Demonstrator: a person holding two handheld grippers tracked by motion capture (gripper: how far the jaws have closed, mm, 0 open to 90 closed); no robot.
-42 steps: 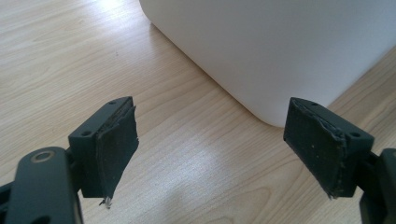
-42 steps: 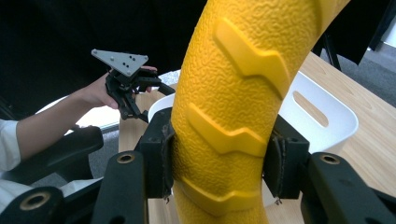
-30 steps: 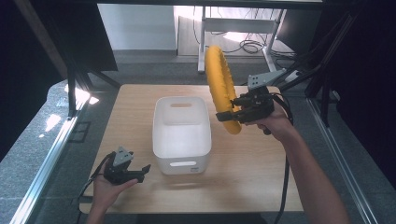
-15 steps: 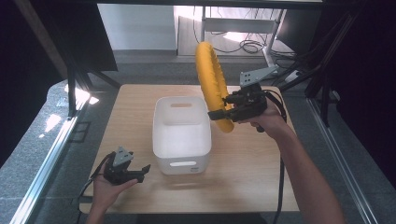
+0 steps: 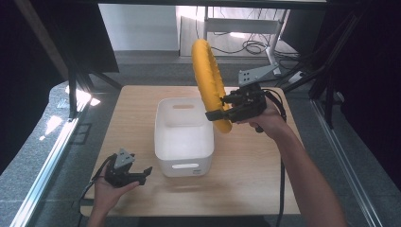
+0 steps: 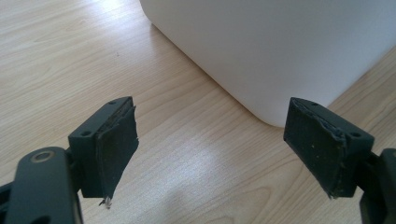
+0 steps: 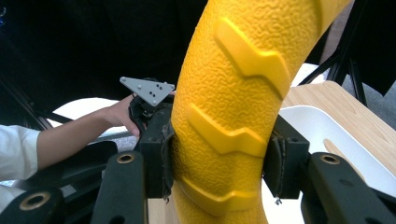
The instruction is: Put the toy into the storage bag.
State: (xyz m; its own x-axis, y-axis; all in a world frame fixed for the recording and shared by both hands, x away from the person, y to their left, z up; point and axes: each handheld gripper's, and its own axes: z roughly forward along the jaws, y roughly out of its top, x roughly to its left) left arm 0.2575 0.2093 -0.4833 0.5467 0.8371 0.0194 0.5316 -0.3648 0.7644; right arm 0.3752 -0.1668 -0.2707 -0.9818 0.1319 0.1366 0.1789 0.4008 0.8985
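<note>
One yellow ring, one white bin, and a grip that makes sense

One hand is doing all the work here. The right gripper [image 5: 221, 108] has its jaws pinched on the low end of the yellow ring [image 5: 209, 80], so the ring stands nearly upright in the air, edge-on to the high view. Holding it by the bottom rim looks deliberate to me: the ring hangs just off the white bin [image 5: 183, 137], at about 2 o'clock from the bin's middle, in a good spot to tip or lower in. In the right gripper view the black pads [image 7: 161, 158] squeeze the textured ring [image 7: 233, 93] from both sides, a solid hold.

The left gripper [image 5: 135, 174] sits low on the wooden table [image 5: 255, 179] at about 8 o'clock from the bin, jaws spread wide with nothing between them, probably just parked out of the way. Its own view shows the bin's wall [image 6: 280, 51] right ahead
</note>
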